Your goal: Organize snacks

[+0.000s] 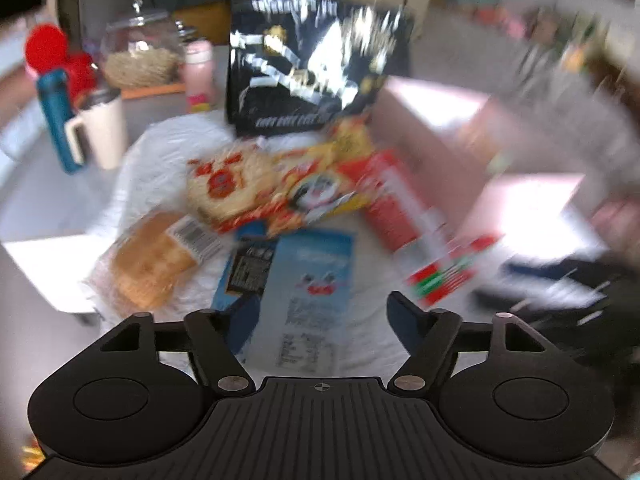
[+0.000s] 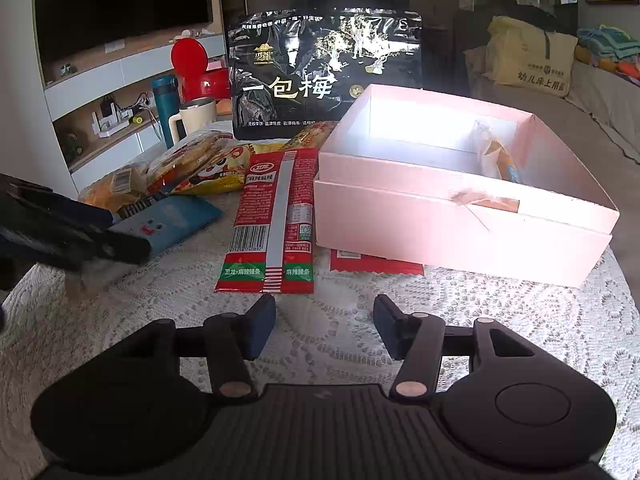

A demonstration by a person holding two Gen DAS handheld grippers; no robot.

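Snack packets lie on a lace-covered table beside an open pink box (image 2: 460, 220) that holds a small orange packet (image 2: 500, 160). My left gripper (image 1: 322, 320) is open over a flat blue packet (image 1: 316, 276), and its pads are clear of it. In the right wrist view its dark fingers (image 2: 120, 246) hover at that blue packet (image 2: 168, 220). My right gripper (image 2: 325, 326) is open and empty, just short of a red strip packet (image 2: 276, 216). A black plum bag (image 2: 324, 76) stands upright behind. A yellow panda bag (image 2: 200, 168) and a bread packet (image 1: 156, 264) lie to the left.
A second red packet (image 2: 376, 266) sticks out from under the box. A cream mug (image 2: 196, 118), a teal bottle (image 2: 166, 106) and a red container (image 2: 196, 68) stand at the table's far left. A sofa with a bag (image 2: 532, 60) lies behind on the right.
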